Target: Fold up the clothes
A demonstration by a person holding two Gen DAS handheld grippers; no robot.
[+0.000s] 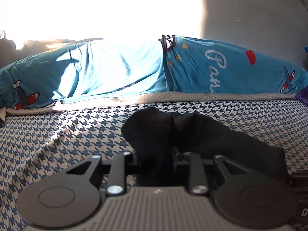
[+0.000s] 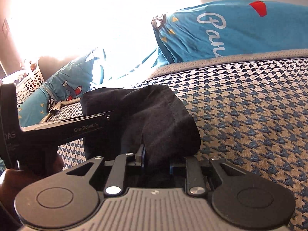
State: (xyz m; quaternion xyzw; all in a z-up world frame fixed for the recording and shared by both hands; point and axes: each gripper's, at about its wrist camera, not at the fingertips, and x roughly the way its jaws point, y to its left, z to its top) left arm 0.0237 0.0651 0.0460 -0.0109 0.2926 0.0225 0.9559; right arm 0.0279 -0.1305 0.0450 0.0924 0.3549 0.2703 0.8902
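Observation:
A black garment (image 1: 192, 134) lies bunched on the houndstooth bed cover (image 1: 57, 134). My left gripper (image 1: 171, 154) is shut on a fold of it, and the cloth drapes over the fingertips and hides them. In the right wrist view the same black garment (image 2: 154, 115) stands up in a hump, with my right gripper (image 2: 156, 154) shut on its near edge. The left gripper (image 2: 109, 116) shows there side-on, reaching into the cloth from the left, close beside the right one. A hand (image 2: 7, 179) holds its handle.
Blue cartoon-print bedding (image 1: 115, 73) (image 2: 231, 34) is heaped along the far edge of the bed. A white perforated basket (image 2: 28, 84) stands beyond the bed at the left. Strong sunlight washes out the background. The bed cover (image 2: 250, 115) stretches flat to the right.

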